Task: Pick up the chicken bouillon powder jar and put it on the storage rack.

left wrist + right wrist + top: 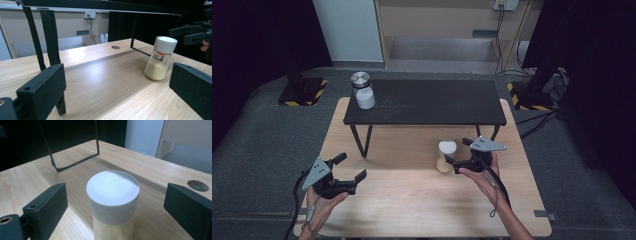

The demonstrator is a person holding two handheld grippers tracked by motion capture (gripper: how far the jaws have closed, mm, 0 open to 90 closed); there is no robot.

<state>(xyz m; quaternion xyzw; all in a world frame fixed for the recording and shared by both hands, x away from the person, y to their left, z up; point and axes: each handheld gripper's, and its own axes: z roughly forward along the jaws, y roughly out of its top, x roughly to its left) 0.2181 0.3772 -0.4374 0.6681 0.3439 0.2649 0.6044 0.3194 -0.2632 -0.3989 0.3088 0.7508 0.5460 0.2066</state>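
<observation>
Right of centre in the high view, right gripper sits at the white-capped jar — jaws wide either side of the cap, not touching. Looks like pre-grasp; next: lower, close on the body. Jar about a third full of pale-yellow grain. Left gripper lower left — wide, empty. Second jar, white contents, on black shelf upper left.

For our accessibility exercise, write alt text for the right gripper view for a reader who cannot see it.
A white-capped jar of pale yellow grains stands on a wooden table between the right gripper's two open black jaws, neither touching it. Behind it, a thin black shelf leg rests on the table.
</observation>
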